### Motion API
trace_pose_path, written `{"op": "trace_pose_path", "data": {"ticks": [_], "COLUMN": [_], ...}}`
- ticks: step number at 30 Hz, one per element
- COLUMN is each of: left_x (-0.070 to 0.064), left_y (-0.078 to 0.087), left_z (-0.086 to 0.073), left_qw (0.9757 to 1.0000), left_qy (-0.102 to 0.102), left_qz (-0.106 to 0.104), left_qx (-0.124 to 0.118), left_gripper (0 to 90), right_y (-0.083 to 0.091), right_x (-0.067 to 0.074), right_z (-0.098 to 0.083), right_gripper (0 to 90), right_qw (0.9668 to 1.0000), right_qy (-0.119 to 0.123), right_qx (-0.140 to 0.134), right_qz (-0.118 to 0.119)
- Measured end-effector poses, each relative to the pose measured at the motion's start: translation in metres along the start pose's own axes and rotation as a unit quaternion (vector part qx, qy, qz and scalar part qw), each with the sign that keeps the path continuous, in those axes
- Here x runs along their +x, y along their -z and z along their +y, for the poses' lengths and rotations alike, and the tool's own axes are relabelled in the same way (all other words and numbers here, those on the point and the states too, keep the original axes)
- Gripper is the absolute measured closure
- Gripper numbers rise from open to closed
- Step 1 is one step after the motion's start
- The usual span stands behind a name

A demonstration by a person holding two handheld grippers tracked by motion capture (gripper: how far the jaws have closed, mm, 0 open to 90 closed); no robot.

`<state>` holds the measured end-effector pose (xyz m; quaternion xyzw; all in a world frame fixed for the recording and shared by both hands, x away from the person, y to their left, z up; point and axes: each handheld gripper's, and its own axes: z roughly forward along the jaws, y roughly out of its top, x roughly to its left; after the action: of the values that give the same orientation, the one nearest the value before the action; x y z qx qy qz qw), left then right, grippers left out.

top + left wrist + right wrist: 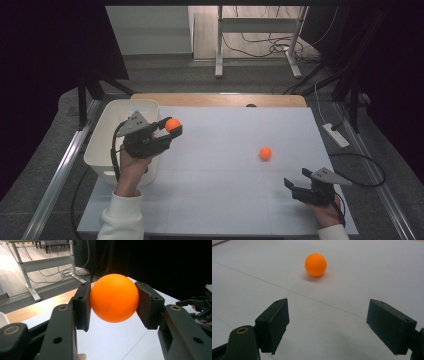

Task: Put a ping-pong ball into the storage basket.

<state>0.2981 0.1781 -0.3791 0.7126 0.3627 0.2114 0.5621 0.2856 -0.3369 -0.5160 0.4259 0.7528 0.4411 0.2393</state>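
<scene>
Orange ball (pixel 114 298) clamped in left gripper (pixel 113 302) jaws; unmarked surface.

White tabletop (pixel 235 200) with a wood strip (pixel 210 99) along its far edge. Grey carpet floor (pixel 45 165) around it. Beyond, a grey-legged desk frame (pixel 257 25), loose cables (pixel 260 47) on light flooring. Dark curtains on both sides.

My left gripper (pixel 167 131) holding one ball (pixel 172 124) just right of the bin (pixel 107 145), second ball (pixel 265 153) on the table (pixel 225 200), ahead-left of my right gripper (pixel 299 185)
</scene>
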Motion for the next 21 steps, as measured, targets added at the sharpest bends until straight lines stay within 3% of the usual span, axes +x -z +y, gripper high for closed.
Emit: {"op": "trace_pose_path", "data": {"ticks": [21], "left_x": [0.017], "left_y": [0.016], "left_z": [-0.001], "left_qw": [0.9990], "left_qy": [0.017], "left_qz": [0.040], "left_qx": [-0.011], "left_gripper": [50.2], "right_y": [0.000], "right_x": [0.000], "right_z": [0.000], "right_gripper": [18.2], "right_qw": [1.0000], "right_qy": [0.000], "right_qx": [0.000], "right_qz": [-0.002]}}
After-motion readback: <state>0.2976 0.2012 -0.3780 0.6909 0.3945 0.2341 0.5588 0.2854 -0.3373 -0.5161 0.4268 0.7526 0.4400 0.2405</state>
